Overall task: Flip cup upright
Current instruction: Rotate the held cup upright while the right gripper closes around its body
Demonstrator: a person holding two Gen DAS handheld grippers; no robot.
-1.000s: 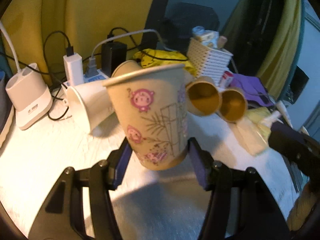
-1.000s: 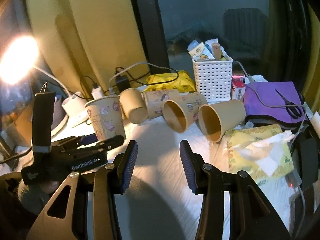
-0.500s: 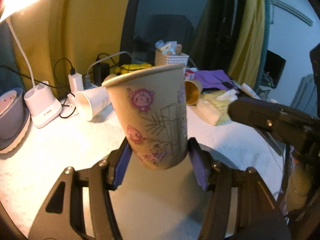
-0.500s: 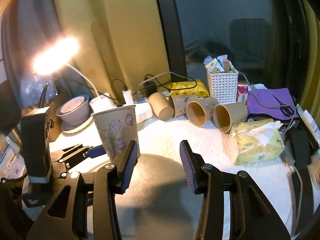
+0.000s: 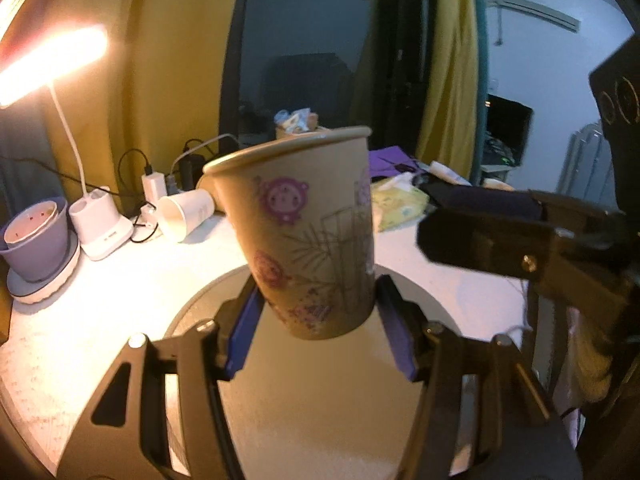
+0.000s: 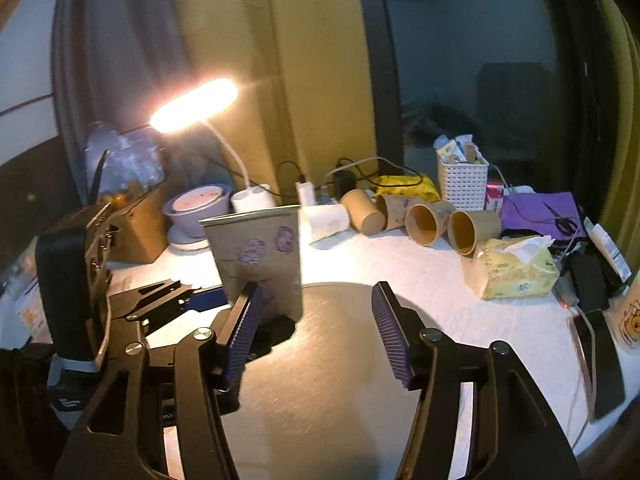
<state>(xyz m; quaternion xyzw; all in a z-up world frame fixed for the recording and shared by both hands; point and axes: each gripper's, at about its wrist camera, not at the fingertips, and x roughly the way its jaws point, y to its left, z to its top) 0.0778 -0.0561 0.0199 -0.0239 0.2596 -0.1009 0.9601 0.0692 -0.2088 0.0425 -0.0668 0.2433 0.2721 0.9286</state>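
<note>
My left gripper [image 5: 318,328] is shut on a brown paper cup [image 5: 308,232] printed with pink figures. The cup is upright, mouth up, with its base just above a round grey mat [image 5: 320,400]. In the right wrist view the same cup [image 6: 260,258] stands at the mat's left edge with the left gripper [image 6: 200,294] beside it. My right gripper [image 6: 316,332] is open and empty over the mat [image 6: 320,380], right of the cup. Several brown cups [image 6: 424,222] and a white cup [image 6: 326,222] lie on their sides at the back.
A lit desk lamp [image 6: 196,104], a purple bowl [image 6: 200,204], chargers with cables [image 6: 306,192], a white basket [image 6: 462,178], a tissue pack [image 6: 516,268], purple cloth [image 6: 540,210] and phones [image 6: 596,360] crowd the back and right of the table.
Both grippers have drawn back toward the table's front. The left gripper has carried the upright cup away from the lying cups to above the grey mat. The right gripper stays open.
</note>
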